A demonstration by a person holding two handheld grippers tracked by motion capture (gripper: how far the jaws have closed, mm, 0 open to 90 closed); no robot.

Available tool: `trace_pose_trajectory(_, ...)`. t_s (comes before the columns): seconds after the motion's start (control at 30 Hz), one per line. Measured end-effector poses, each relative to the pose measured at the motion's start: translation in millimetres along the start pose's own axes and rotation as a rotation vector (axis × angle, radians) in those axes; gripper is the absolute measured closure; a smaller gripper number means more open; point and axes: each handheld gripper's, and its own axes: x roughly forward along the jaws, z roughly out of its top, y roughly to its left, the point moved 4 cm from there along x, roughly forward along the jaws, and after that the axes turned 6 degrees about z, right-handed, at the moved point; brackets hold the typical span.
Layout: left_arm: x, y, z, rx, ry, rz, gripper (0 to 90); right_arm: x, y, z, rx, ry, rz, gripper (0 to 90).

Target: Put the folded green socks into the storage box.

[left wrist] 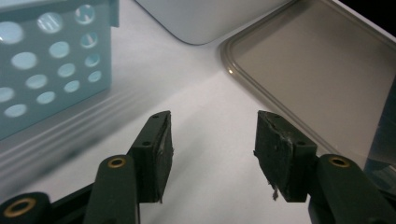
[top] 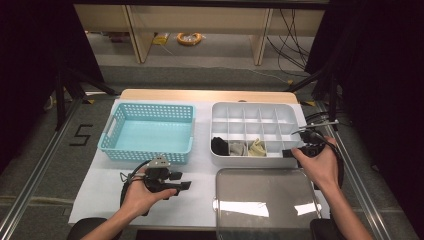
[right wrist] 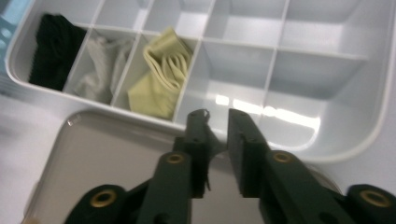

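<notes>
The right tool (right wrist: 218,116) hovers at the white organizer's (right wrist: 327,154) near rim.

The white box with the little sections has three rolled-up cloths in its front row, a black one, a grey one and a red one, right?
Nearly. The white box does have three cloths in its front row, the black one and the grey one, but the third is pale yellow-green, not red. The right gripper view shows it best.
</notes>
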Motion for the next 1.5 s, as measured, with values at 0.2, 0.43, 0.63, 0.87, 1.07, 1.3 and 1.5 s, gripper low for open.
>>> trace_pose_trajectory(0.2, 3.5, -1.5, 0.4, -0.011, 0.006, -0.015, 46.9, -7.4, -15.6, -17.5, 0.105, 0.079, -0.018, 90.0)
trace_pose_trajectory(0.43, 5.2, -2.8, -0.1, -0.019, -0.002, -0.030, 46.8, -11.9, -41.6, -43.8, 0.196, 0.156, -0.052, 90.0)
trace_pose_trajectory(0.63, 6.9, -3.4, -2.1, -0.015, 0.014, -0.025, 46.7, -15.4, -63.5, -61.8, 0.232, 0.196, -0.083, 90.0)
trace_pose_trajectory(0.87, 11.9, -6.5, -3.4, -0.008, 0.030, -0.048, 46.3, -19.3, -73.3, -76.3, 0.232, 0.289, -0.081, 90.0)
trace_pose_trajectory(1.07, 12.4, -7.4, -2.1, -0.006, 0.031, -0.042, 46.7, -15.5, -75.6, -89.3, 0.291, 0.330, -0.145, 90.0)
trace_pose_trajectory(1.3, 14.1, -8.8, -2.1, -0.013, 0.032, -0.061, 46.7, -18.0, -80.7, -101.1, 0.250, 0.417, -0.123, 90.0)
trace_pose_trajectory(1.5, 12.5, -8.3, -2.3, -0.012, 0.037, -0.047, 46.4, -18.6, -84.5, -107.4, 0.246, 0.412, -0.129, 90.0)
